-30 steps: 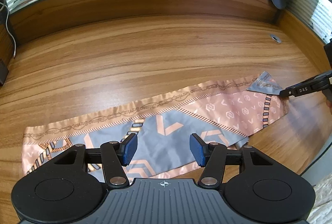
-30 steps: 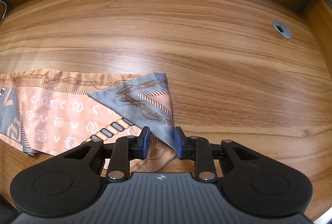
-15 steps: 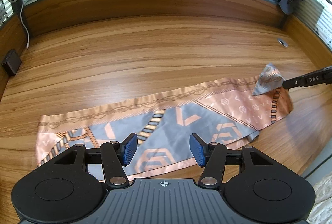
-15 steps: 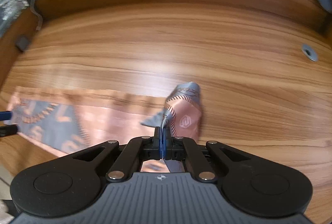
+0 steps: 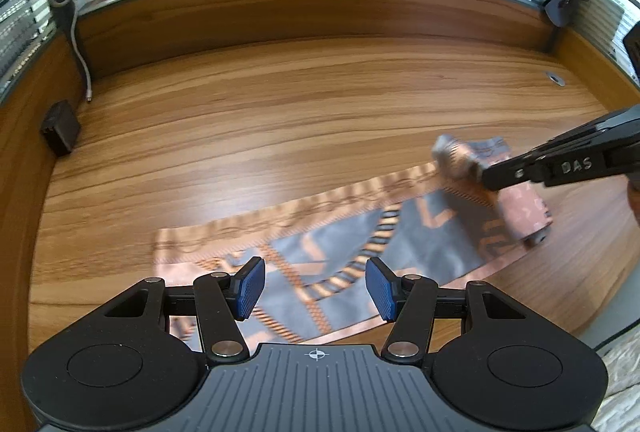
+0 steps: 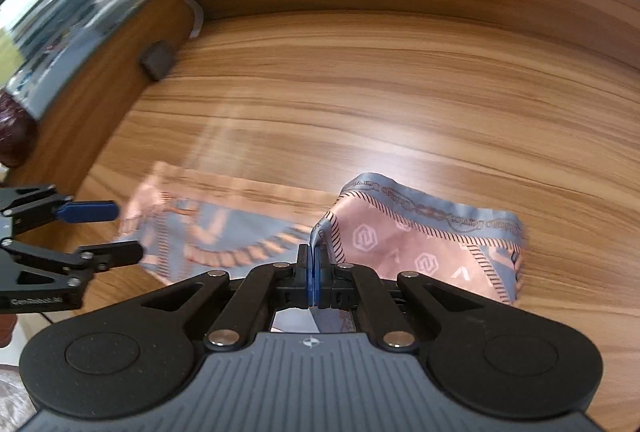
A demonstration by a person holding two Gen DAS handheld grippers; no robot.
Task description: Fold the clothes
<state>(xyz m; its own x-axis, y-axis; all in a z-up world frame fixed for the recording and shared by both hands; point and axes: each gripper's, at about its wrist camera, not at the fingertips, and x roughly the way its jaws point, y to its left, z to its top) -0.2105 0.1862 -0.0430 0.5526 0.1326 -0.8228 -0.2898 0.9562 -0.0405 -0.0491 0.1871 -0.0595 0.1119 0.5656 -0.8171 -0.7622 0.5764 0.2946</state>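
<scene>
The pink-and-grey patterned silky scarf [image 6: 424, 232] looks smooth with a soft sheen; the brown wood-grain desk [image 5: 320, 119] at 12 o'clock is glossy. The black matt plastic gripper [image 5: 315, 287] bears ribbed blue pads [image 5: 251, 286].

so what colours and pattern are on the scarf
Peach-pink and grey-blue scarf, with chain borders and small logo motifs; clearest in the right wrist view.

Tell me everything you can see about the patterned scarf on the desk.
The long, thin, silky scarf is peach-pink and grey-blue, printed with chain borders, chevrons and hexagon logos. Most of it lies flat as a strip on the wooden desk. Its right end is lifted and doubled back over itself, pinched in the shut right gripper. The open left gripper hovers over its other end.
</scene>
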